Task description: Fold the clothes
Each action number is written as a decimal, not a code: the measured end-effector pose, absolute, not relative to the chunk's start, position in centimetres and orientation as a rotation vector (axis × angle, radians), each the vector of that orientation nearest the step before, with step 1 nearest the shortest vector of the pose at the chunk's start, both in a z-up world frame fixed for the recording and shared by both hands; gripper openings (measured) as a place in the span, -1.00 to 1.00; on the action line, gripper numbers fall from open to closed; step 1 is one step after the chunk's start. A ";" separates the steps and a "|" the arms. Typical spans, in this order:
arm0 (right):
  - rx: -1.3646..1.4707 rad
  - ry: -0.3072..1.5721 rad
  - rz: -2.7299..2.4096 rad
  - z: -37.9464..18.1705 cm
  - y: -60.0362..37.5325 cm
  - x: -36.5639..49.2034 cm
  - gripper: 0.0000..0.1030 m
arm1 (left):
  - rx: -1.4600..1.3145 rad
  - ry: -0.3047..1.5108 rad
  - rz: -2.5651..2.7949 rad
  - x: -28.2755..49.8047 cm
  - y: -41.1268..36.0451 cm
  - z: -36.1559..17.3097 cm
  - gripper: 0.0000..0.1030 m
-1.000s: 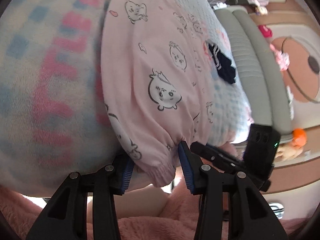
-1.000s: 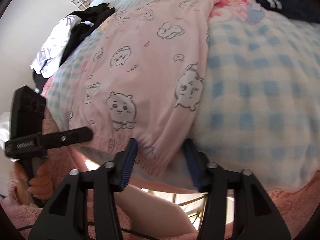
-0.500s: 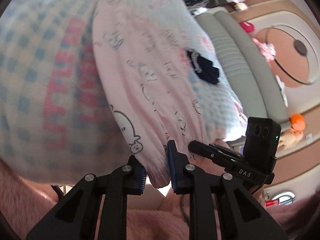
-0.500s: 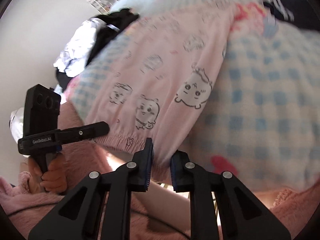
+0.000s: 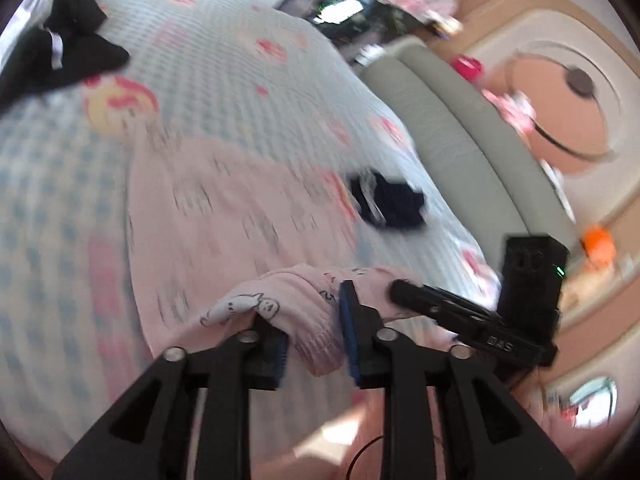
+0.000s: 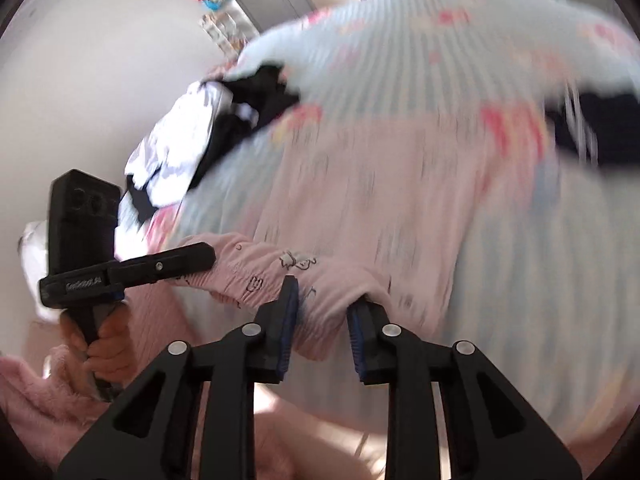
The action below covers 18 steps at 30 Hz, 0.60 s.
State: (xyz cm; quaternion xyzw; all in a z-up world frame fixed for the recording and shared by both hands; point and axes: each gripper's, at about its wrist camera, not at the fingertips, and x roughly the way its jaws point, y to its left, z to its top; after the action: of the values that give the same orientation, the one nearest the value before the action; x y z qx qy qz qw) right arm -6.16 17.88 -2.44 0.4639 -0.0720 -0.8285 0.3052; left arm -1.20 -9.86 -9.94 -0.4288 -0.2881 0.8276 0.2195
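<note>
Pinching the elastic hem of the pink cartoon-print garment (image 5: 240,216), the left gripper (image 5: 314,340) and right gripper (image 6: 320,324) each clamped a bunched corner. Garment lay motion-blurred across the checked blanket (image 5: 248,80).

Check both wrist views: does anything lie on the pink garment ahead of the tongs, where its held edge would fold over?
Nothing visible does. The pink garment ahead is bare; the dark clothing lies beside it on the checked blanket.

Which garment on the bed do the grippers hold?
The pink printed garment, its cuffed edge pinched by both the left gripper and the right gripper. The dark garments lie untouched farther off.
</note>
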 end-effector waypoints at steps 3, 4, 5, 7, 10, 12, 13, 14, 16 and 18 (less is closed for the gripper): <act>1.217 -0.250 -2.295 -0.6 18.0 -9.0 -0.30 | -1.128 -0.674 2.423 -2.0 -9.9 -7.1 -0.36; 1.207 -0.252 -2.309 -0.1 18.1 -9.1 -0.19 | -1.080 -0.601 2.475 -1.5 -9.4 -6.2 -0.27; 1.208 -0.244 -2.304 -0.4 18.1 -8.7 -0.16 | -1.070 -0.537 2.511 -0.9 -9.0 -6.2 -0.18; 1.224 -0.226 -2.285 -1.5 18.2 -7.7 -0.14 | -1.132 -0.476 2.530 -1.2 -8.9 -7.8 -0.17; 1.360 -0.126 -2.307 -5.2 18.4 -7.7 -0.14 | -1.298 -0.456 2.529 -2.6 -9.2 -11.6 -0.17; 1.388 -0.106 -2.321 -6.1 18.6 -8.1 -0.14 | -1.362 -0.442 2.557 -3.5 -9.8 -13.3 -0.17; 1.396 -0.100 -2.328 -6.4 18.7 -8.3 -0.14 | -1.380 -0.441 2.557 -4.0 -10.2 -13.9 -0.17; 1.395 -0.095 -2.328 -6.4 18.7 -8.6 -0.14 | -1.394 -0.455 2.548 -4.5 -10.7 -14.2 -0.17; 1.380 -0.086 -2.320 -6.0 18.5 -9.6 -0.10 | -1.382 -0.496 2.504 -6.2 -10.6 -14.7 -0.10; 1.370 -0.049 -2.299 -6.2 17.7 -11.1 0.10 | -1.382 -0.515 2.450 -7.9 -10.3 -15.5 -0.07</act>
State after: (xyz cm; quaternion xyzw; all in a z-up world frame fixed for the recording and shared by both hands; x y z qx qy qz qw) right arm -11.09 17.67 -6.17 0.4981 -0.0178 -0.8358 0.2302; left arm -7.94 -10.25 -15.51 -0.4786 -0.1781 0.8483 0.1403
